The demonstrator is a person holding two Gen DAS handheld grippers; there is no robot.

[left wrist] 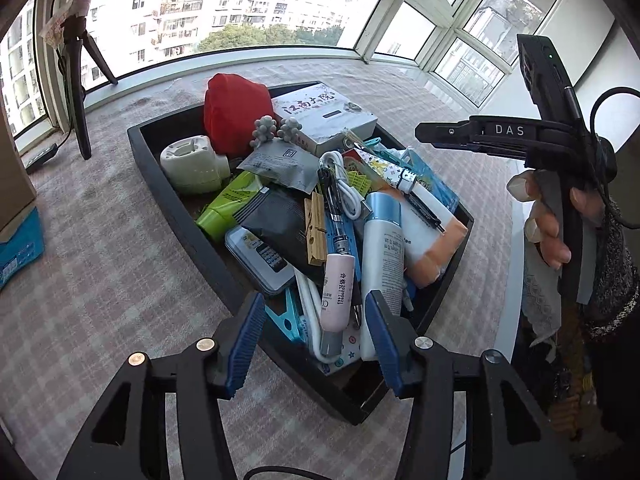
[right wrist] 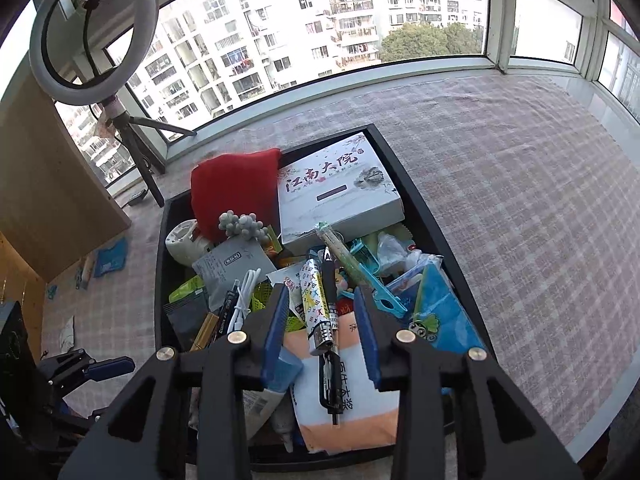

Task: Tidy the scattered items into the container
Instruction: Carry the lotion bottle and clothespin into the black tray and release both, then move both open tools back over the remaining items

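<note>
- The left gripper [left wrist: 316, 334] hangs over the near corner of the black tray [left wrist: 188, 216], its blue-padded jaws parted and pressing on nothing; a pink tube [left wrist: 338, 292] and a white bottle [left wrist: 384, 256] lie in the heap below the gap.
- The right gripper [right wrist: 322, 334] is likewise released, jaws apart above a patterned tube [right wrist: 316, 308] and a black pen [right wrist: 330, 364] resting on an orange-and-white packet [right wrist: 352, 408].
- No item is clamped in either gripper; both sit free of the pile.
- Beyond the fingertips of both, the tray is heaped full: a red cloth bundle [right wrist: 234, 192] and a white printed box [right wrist: 340, 196] at the far end, a white cable [left wrist: 344, 184], a wooden clothespin [left wrist: 315, 228] and a green pouch [left wrist: 228, 208] in the middle.
- In the left wrist view, a hand [left wrist: 548, 216] grips the right gripper's handle to the right of the tray.
- The tray sits on a pink checked cloth [right wrist: 500, 184] beside a window; a ring light [right wrist: 92, 32] stands far left.
</note>
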